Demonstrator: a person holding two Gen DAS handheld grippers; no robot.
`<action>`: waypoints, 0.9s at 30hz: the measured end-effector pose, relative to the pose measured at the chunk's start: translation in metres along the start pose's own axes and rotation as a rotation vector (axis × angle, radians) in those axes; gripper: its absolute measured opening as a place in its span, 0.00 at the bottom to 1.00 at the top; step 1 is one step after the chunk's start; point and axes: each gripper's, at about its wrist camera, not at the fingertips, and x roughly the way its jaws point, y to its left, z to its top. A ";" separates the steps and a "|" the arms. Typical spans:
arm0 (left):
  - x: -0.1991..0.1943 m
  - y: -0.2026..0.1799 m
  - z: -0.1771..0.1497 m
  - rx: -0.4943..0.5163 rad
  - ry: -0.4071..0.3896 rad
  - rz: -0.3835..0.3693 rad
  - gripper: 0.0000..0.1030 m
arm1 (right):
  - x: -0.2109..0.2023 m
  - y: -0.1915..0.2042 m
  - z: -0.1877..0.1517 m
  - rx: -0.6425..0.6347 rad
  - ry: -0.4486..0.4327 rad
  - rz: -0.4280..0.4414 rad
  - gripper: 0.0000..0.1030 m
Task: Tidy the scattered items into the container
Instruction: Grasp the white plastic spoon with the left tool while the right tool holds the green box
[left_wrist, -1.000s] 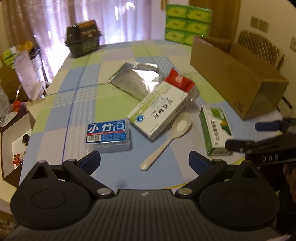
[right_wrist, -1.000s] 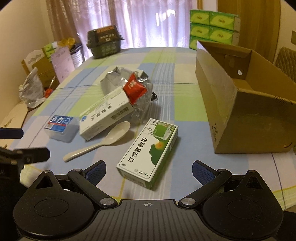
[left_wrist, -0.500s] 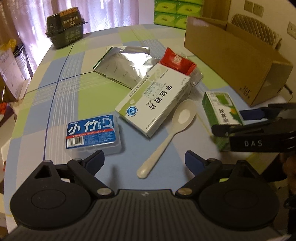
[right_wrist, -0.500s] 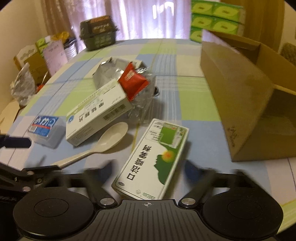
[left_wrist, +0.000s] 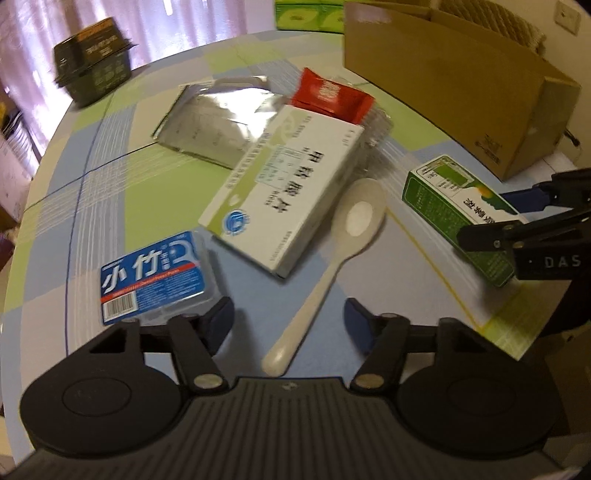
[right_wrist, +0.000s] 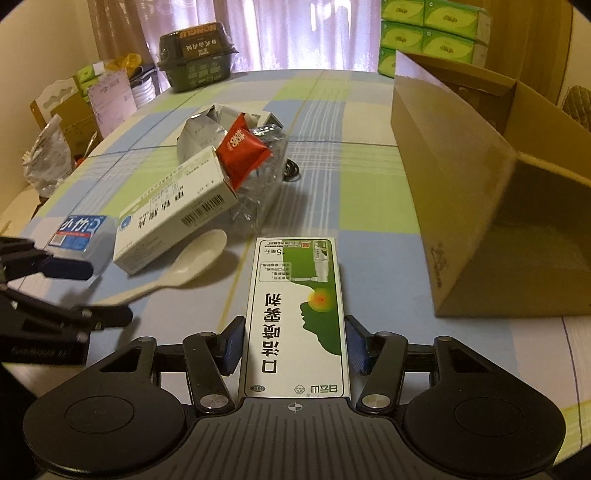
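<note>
Basically nothing boxed yet as far as shown: cardboard box (right_wrist: 480, 192) stands right on the tabletop (right_wrist: 369, 184), interior mostly hidden. White carton (left_wrist: 291, 192), blue case (left_wrist: 155, 273), spoon (left_wrist: 332, 258) lie loose. Right claw (right_wrist: 295, 347) straddles green carton (right_wrist: 295, 314), pads not clearly clamped; open lane boxward. Left claw (left_wrist: 288, 321) open over the spoon handle.

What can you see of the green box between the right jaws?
The green box is a long, flat carton that looks like cardboard, white and green with a head profile and black characters. It lies flat on the table, closed, between the right gripper jaws, pads flanking its long sides; contact is unclear.
</note>
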 end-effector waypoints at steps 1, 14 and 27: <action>0.001 -0.001 0.000 0.003 0.004 -0.006 0.51 | -0.002 -0.001 -0.002 0.002 0.001 0.002 0.56; -0.015 -0.053 -0.005 0.038 0.030 -0.099 0.06 | -0.013 -0.022 -0.007 0.040 -0.017 -0.021 0.56; 0.004 -0.067 0.023 0.034 -0.022 -0.081 0.40 | -0.015 -0.033 -0.011 0.028 -0.038 -0.013 0.56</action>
